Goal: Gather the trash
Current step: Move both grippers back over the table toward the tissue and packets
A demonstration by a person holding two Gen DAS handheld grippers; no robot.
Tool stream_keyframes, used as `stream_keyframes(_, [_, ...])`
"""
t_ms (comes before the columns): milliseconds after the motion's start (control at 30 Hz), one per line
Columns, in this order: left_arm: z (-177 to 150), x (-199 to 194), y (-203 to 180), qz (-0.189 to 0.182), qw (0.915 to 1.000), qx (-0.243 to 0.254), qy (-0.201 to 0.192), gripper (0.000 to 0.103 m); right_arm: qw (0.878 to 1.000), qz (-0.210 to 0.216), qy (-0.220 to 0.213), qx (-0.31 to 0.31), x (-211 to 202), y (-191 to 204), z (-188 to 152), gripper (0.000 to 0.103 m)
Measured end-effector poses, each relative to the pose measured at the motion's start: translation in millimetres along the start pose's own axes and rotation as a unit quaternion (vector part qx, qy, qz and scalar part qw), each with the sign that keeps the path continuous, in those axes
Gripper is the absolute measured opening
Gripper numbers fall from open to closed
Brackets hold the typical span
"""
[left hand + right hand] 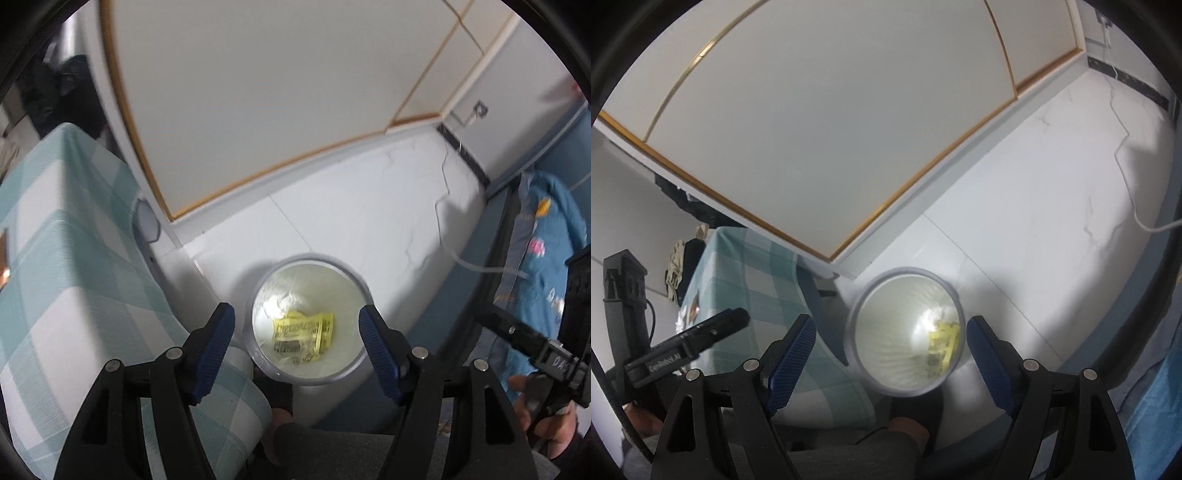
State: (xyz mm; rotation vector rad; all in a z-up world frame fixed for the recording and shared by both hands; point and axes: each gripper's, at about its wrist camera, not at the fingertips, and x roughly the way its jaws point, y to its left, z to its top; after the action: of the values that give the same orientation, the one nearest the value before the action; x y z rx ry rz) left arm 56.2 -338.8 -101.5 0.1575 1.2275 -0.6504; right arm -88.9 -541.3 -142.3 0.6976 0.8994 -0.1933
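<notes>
Grippers: two, each with two blue-padded fingers. The left gripper (296,339) hangs above the bin with its jaws spread wide and nothing between the pads; the right gripper (891,360) is likewise spread wide and empty.
Bin: one round white trash bin (255,295) on the pale floor (369,206), beside a table draped in a teal-checked cloth (74,277).
Trash: one yellow printed wrapper (303,328) lying at the bottom of the bin, next to something white and crumpled.
Hard to make out: the wrapper's print is blurred; the white item cannot be identified.
Left view only: blue patterned bedding (546,280) at the right edge, and a hand (546,417) holding the other gripper.
Right view only: the wrapper half hidden behind the bin's near wall; clutter on the tabletop, too small to name.
</notes>
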Motion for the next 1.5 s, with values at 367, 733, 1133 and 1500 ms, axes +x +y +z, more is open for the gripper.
stream_keyframes(367, [-1,-87,45,0.031,0.9908,-0.075,-0.108,0.066,0.993,0.026,-0.083,-0.076,-59,84,19,0.085])
stream_keyframes(733, [-23,-177,95,0.062,0.9655,-0.108,-0.229,0.066,0.973,0.086,-0.153,-0.147,-101,191,11,0.085])
stream_keyframes(1133, [-51,-237,160,0.127,0.9341,-0.137,-0.304,0.066,0.952,0.148,-0.126,-0.237,-73,302,-23,0.088])
stream_keyframes(1500, [-77,-255,238,0.161,0.9156,-0.196,-0.313,0.066,0.938,0.156,-0.081,-0.299,-15,383,-46,0.095])
